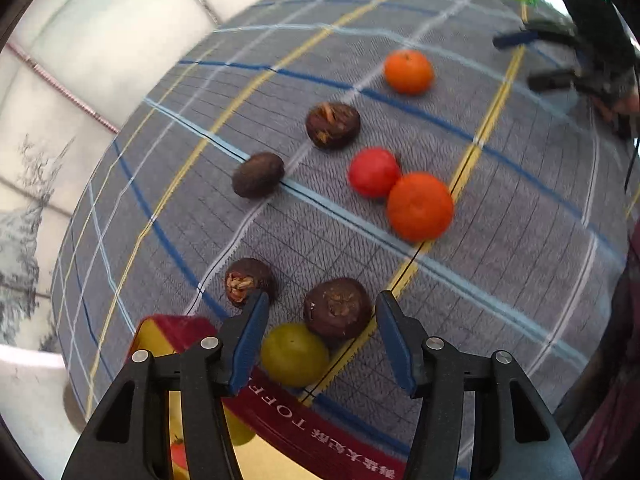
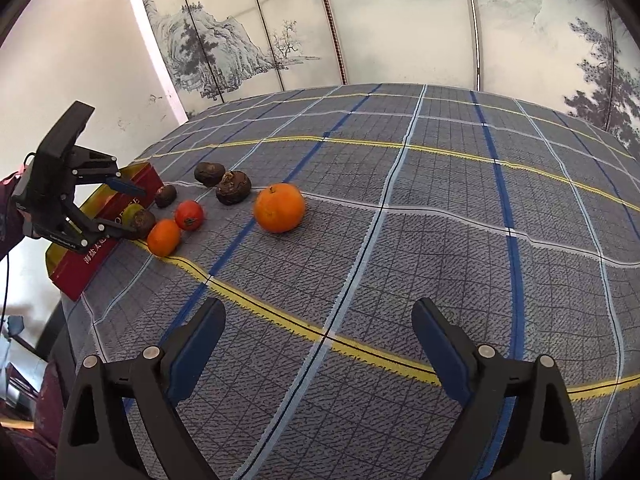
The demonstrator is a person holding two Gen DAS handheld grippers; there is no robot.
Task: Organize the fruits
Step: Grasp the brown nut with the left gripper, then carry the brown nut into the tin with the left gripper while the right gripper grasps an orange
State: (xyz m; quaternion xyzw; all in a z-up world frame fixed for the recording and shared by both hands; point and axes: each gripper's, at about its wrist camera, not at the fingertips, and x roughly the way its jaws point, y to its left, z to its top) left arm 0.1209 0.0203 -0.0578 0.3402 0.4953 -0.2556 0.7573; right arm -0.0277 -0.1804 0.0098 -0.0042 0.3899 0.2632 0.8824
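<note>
My left gripper (image 1: 320,340), fingers wide and empty, straddles a dark brown wrinkled round fruit (image 1: 337,308) touching a yellow-green plum (image 1: 294,354) beside the near red tin box (image 1: 280,416); looks light, firm-shelled, rollable, so I'd pinch its widest middle; right gripper (image 2: 320,344) wide, idle.

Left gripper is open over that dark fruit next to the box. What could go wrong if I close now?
The left gripper straddles the dark fruit, which touches the green fruit at the box edge. Closing may nudge the green one away. The left finger also sits close to another dark fruit and could bump it.
</note>
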